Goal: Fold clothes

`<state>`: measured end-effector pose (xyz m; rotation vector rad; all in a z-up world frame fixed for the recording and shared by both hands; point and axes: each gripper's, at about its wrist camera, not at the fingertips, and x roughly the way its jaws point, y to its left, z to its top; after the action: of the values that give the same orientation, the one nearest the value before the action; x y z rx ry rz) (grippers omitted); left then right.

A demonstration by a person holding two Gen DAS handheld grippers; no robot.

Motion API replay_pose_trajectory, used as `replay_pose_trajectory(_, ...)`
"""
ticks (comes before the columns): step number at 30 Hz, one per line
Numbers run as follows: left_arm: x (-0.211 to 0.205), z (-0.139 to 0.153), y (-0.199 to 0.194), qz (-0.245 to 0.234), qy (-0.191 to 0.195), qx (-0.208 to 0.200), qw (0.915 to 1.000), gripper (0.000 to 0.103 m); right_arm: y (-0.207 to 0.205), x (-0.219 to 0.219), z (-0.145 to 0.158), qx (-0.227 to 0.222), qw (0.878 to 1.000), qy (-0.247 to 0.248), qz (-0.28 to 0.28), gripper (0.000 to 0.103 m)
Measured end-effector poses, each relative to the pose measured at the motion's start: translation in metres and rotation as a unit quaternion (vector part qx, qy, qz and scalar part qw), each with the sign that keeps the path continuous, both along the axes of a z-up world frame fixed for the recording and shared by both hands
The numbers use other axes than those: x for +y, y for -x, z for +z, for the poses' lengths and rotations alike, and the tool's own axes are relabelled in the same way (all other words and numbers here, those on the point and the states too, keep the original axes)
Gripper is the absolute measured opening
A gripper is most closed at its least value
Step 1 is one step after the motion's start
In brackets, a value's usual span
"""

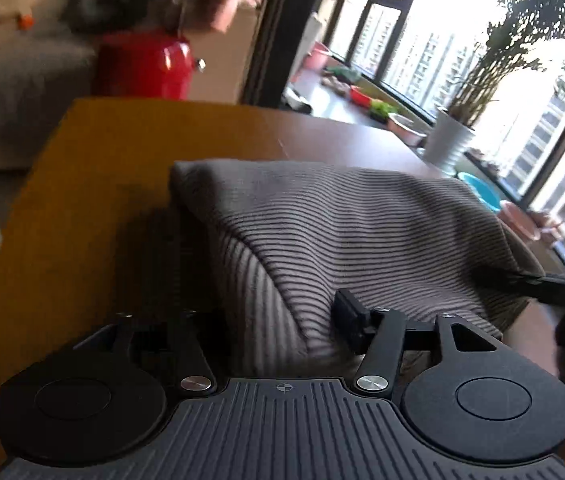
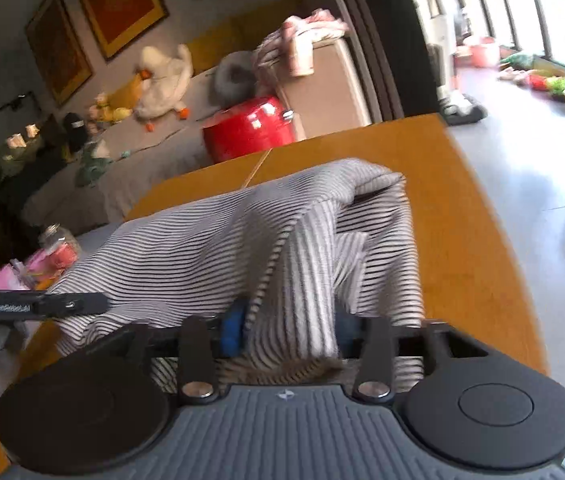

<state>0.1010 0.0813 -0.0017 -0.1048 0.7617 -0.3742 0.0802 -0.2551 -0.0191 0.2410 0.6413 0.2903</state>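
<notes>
A striped garment [image 1: 354, 240] is held up over a wooden table [image 1: 82, 200] by both tools; its far edge is draped back down onto the tabletop ahead of the fingers. In the left wrist view, the left gripper [image 1: 278, 320] is seen with cloth bunched between its fingers; the right-hand finger [image 1: 348, 322] is pressed against the fabric, while the left-hand one is buried in shadow and folds, so whether the cloth is truly clamped cannot be told for certain, though the fabric is gathered tightly there. In the right wrist view, the right gripper [image 2: 286, 328] is shown with a thick fold of the garment [image 2: 282, 248] hanging between its blue pads [image 2: 231, 330]; the pads are closed onto that fold from either side. The left tool's dark finger is seen reaching in beyond the right gripper's left finger, touching the cloth. Beyond the fingertips, past the table's far edge, a red pot [image 2: 250, 130] and a sofa [image 2: 130, 152] with a plush goose [image 2: 162, 80] are visible; a potted plant [image 1: 478, 92] is seen by the window, ahead and right of the left fingers.
</notes>
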Motion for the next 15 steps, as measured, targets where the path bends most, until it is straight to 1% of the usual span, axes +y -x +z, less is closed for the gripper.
replay_pose_trajectory(1, -0.001, 0.004, 0.004, 0.001, -0.004, -0.006, 1.0, 0.068, 0.004, -0.001, 0.005, -0.009, 1.0, 0.015, -0.009, 0.083)
replay_pose_trajectory(2, -0.002, 0.007, 0.008, 0.0, -0.007, -0.012, 0.9999, 0.071, 0.007, -0.002, 0.01, -0.019, 0.999, 0.023, -0.014, 0.084)
replay_pose_trajectory(3, -0.003, 0.01, 0.011, -0.001, -0.008, -0.017, 0.9998, 0.073, 0.009, -0.005, 0.016, -0.028, 0.999, 0.026, -0.018, 0.085)
replay_pose_trajectory(5, -0.006, 0.016, 0.014, -0.001, -0.011, -0.024, 0.9996, 0.074, 0.012, -0.009, 0.027, -0.046, 0.998, 0.026, -0.027, 0.097)
replay_pose_trajectory(7, -0.008, 0.02, 0.014, -0.002, -0.012, -0.03, 0.9995, 0.076, 0.013, -0.007, 0.035, -0.067, 0.997, 0.029, -0.026, 0.098)
replay_pose_trajectory(8, -0.01, 0.022, 0.014, -0.002, -0.012, -0.032, 0.9994, 0.076, 0.013, -0.004, 0.038, -0.079, 0.996, 0.035, -0.022, 0.095)
replay_pose_trajectory(9, -0.011, 0.024, 0.014, -0.002, -0.012, -0.034, 0.9993, 0.076, 0.012, 0.0, 0.041, -0.091, 0.995, 0.044, -0.012, 0.089)
replay_pose_trajectory(10, -0.011, 0.026, 0.015, -0.002, -0.012, -0.036, 0.9993, 0.077, 0.01, 0.008, 0.043, -0.102, 0.993, 0.058, 0.005, 0.074)
replay_pose_trajectory(11, -0.012, 0.027, 0.015, -0.002, -0.012, -0.038, 0.9992, 0.078, 0.008, 0.016, 0.044, -0.109, 0.991, 0.075, 0.02, 0.062)
replay_pose_trajectory(13, -0.013, 0.031, 0.018, -0.004, -0.01, -0.044, 0.999, 0.081, -0.001, 0.029, 0.041, -0.106, 0.989, 0.098, 0.04, 0.055)
replay_pose_trajectory(15, -0.015, 0.036, 0.023, -0.013, -0.004, -0.051, 0.9986, 0.082, -0.016, 0.039, 0.025, -0.081, 0.988, 0.118, 0.05, 0.054)
